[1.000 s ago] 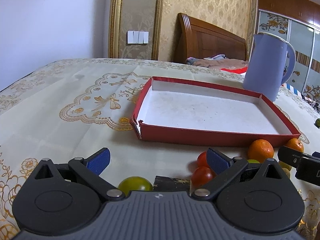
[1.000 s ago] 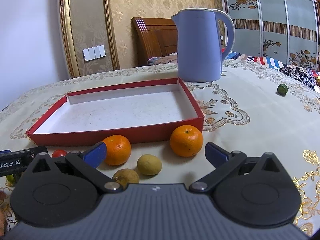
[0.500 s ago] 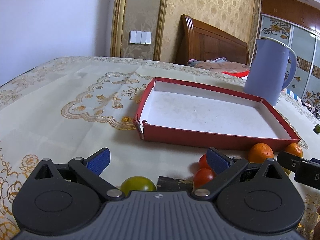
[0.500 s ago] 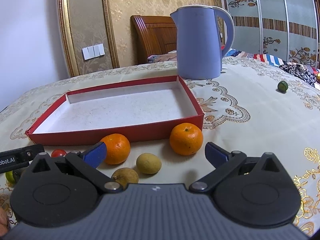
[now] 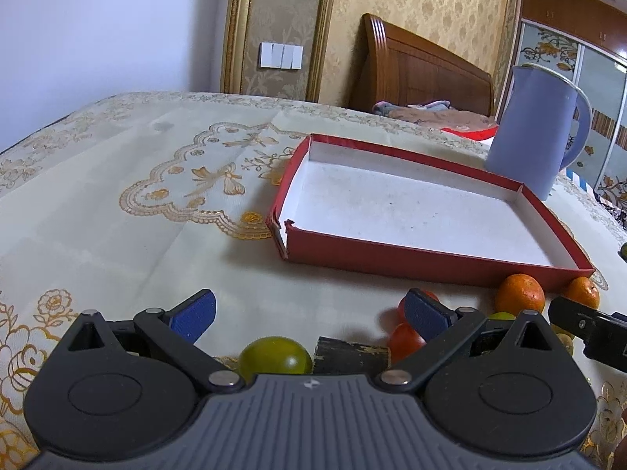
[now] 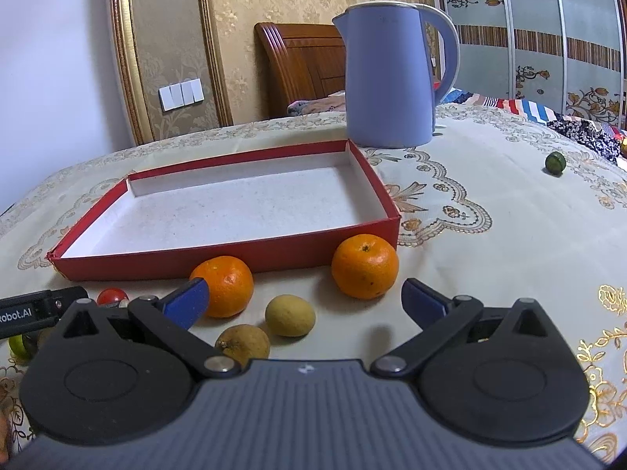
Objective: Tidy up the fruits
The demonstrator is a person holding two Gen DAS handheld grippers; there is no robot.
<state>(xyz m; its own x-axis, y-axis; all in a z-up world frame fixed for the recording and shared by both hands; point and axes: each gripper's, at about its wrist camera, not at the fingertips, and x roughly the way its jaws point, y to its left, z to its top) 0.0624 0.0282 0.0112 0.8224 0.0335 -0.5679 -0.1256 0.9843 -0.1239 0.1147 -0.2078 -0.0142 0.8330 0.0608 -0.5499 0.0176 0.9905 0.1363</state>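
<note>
A shallow red box (image 5: 431, 264) (image 6: 219, 254) with a white floor lies on the table, nothing in it. In front of it are two oranges (image 6: 227, 286) (image 6: 365, 265), two yellowish fruits (image 6: 290, 315) (image 6: 243, 344), red tomatoes (image 5: 405, 338) (image 6: 113, 297) and a green fruit (image 5: 276, 354). My left gripper (image 5: 309, 315) is open, low over the green fruit, its right finger by the tomatoes. My right gripper (image 6: 305, 301) is open above the yellowish fruits, between the two oranges. A small green fruit (image 6: 555, 162) lies far right.
A lilac kettle (image 6: 388, 78) (image 5: 529, 133) stands behind the box's far right corner. A dark block (image 5: 350, 354) lies on the cloth beside the green fruit. The embroidered tablecloth (image 5: 117, 196) spreads wide to the left of the box. A wooden headboard (image 5: 419, 70) stands beyond the table.
Both grippers have risen and tipped a little, so the table and box sit lower in view. Both stay open; no fruit has moved.
</note>
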